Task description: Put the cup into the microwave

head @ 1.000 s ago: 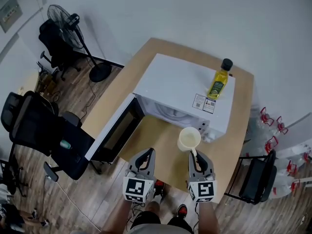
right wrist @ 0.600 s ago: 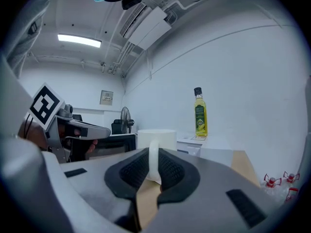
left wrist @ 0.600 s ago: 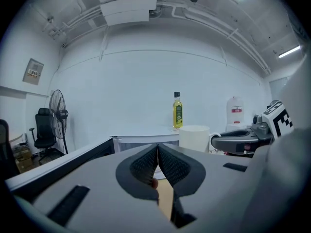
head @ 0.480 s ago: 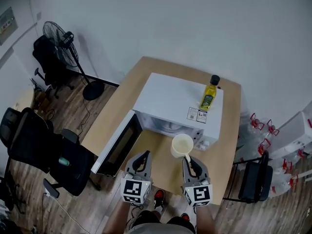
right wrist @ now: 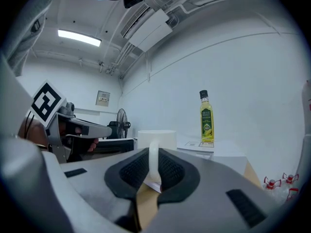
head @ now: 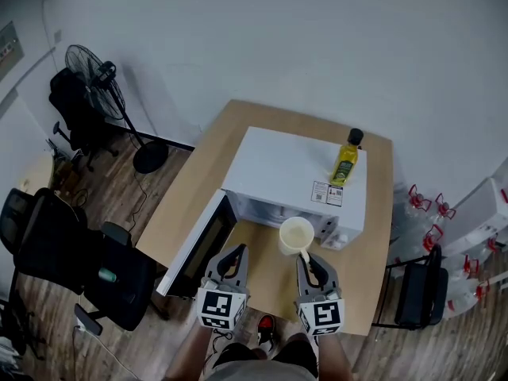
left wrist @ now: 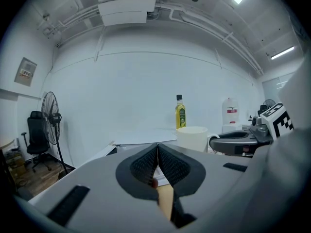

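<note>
2 grippers sit low in the head view, the left gripper (head: 233, 254) at 9 o'clock of the right gripper (head: 306, 259). The cup (head: 296, 235) stands upright with its long axis vertical. Its round mouth faces straight up and its handle (right wrist: 153, 164) points back to 6 o'clock, toward the person. The right gripper's fingers (right wrist: 171, 171) are nearly closed and pinch that thin handle loop from both sides. The cup body therefore hangs just past the fingertips, at 12 o'clock of them and clear of the pads. It is held off the bare front strip of the desk (head: 189, 182), right before the open front of the microwave (head: 278, 161), with the cavity at its 12 o'clock. The left gripper's fingers (left wrist: 144, 166) are pressed together at the tips with nothing between them. In the left gripper view the cup shows at 2 o'clock of them, apart.

The cup is cream-white and smooth, a plain cylinder with a slim curved handle. The finger pads are dark with a fine mesh texture, set in smooth grey shells. The microwave is a white box with a flat top, and its dark-windowed door (head: 194, 244) swings out toward 7 o'clock. 1 yellow oil bottle (head: 346, 159) with a black cap stands on that top, at 1 o'clock of the cup. The desk is light wood.
</note>
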